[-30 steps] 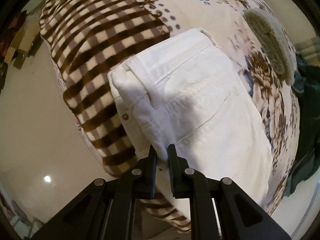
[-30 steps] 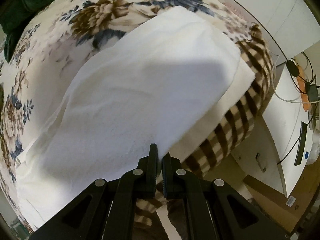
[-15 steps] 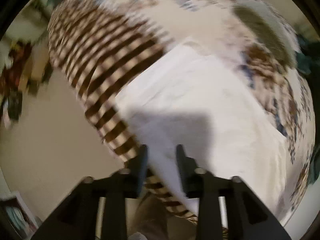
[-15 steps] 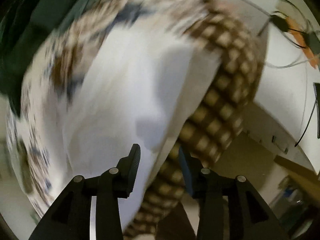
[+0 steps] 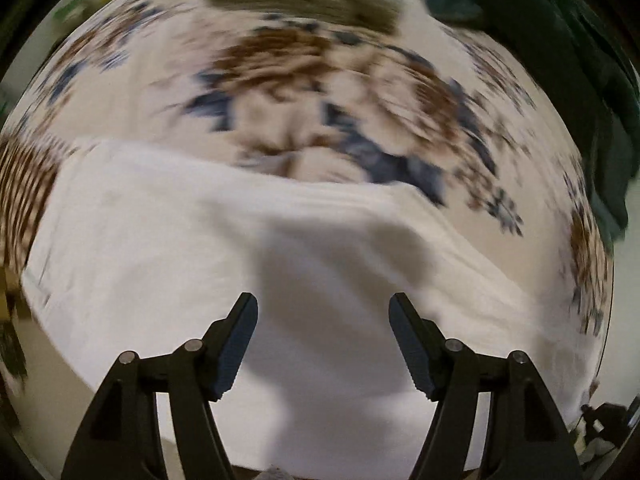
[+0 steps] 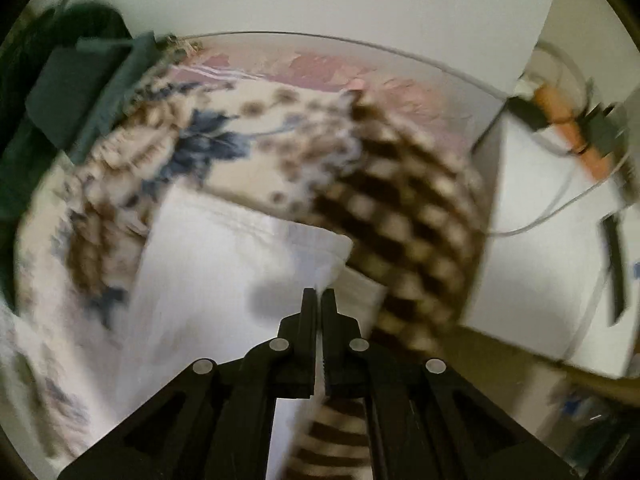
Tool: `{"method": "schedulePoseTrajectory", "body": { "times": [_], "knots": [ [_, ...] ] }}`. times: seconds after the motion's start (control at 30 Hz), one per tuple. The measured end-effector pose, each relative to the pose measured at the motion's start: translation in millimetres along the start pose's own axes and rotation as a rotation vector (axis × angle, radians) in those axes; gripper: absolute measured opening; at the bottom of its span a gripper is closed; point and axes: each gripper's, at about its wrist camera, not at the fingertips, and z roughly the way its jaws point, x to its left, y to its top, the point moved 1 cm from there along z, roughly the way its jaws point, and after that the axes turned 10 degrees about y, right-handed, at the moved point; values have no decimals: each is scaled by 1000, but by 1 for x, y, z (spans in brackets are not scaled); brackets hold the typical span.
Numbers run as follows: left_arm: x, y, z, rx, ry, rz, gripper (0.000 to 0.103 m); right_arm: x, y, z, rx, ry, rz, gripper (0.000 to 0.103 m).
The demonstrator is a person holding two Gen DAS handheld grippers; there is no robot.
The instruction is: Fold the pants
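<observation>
Left wrist view: left tool (image 5: 322,344) wide open, holding nothing, hovering over white pants (image 5: 200,264) spread right ahead of and under its tips on the floral blanket (image 5: 320,92) of the bed. Dark green cloth (image 5: 560,40) far to its upper right. Frame blurred.

Right wrist view: right tool (image 6: 319,300) closed, w/ white pants (image 6: 224,264) edge pinched between its tips; checked blanket edge (image 6: 416,224) just to its right.

Step, prob.: mid-fold, right corner gripped, left free. Next: left needs to regrip a matching edge, then both carry the fold over evenly.
</observation>
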Motion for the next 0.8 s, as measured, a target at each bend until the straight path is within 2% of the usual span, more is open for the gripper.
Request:
{"method": "schedulePoseTrajectory", "body": {
  "times": [0.03,0.13,0.2,0.3,0.37,0.4,0.43,0.47,0.53,0.6,0.63,0.67,0.7,0.73,0.77,0.8],
  "knots": [
    [-11,-1,1,0,0,32,66,-7,-5,4,12,-26,-8,2],
    [-40,-1,8,29,2,120,66,-21,-17,29,159,-78,-39,4],
    [-52,1,11,37,12,157,66,-22,-17,22,184,-111,-15,12],
    [-68,9,15,24,36,225,66,3,-16,-8,159,-92,-11,35],
    [-78,17,19,23,47,273,66,38,-21,-21,161,-16,-56,42],
    [-82,20,23,33,47,296,66,61,-26,-18,212,44,-81,50],
    [-87,23,30,62,39,315,66,83,-33,-8,289,119,-78,54],
    [-89,25,38,109,22,312,66,103,-44,6,373,189,-61,54],
    [-88,28,54,192,-23,266,66,135,-64,35,514,261,-29,54],
    [-89,30,64,208,-43,244,63,163,-78,59,577,271,-28,54],
    [-88,32,66,188,-47,232,50,175,-82,69,570,245,-38,54],
    [-86,34,67,167,-47,225,32,181,-86,75,557,229,-44,54],
    [-85,36,68,150,-44,218,24,189,-89,83,551,198,-53,53],
    [-82,39,70,141,-52,203,14,189,-95,89,549,157,-58,40],
    [-79,41,71,134,-62,187,9,190,-96,97,541,106,-37,27],
    [-78,42,72,123,-65,182,6,188,-103,97,539,109,-19,11]
  ]
}}
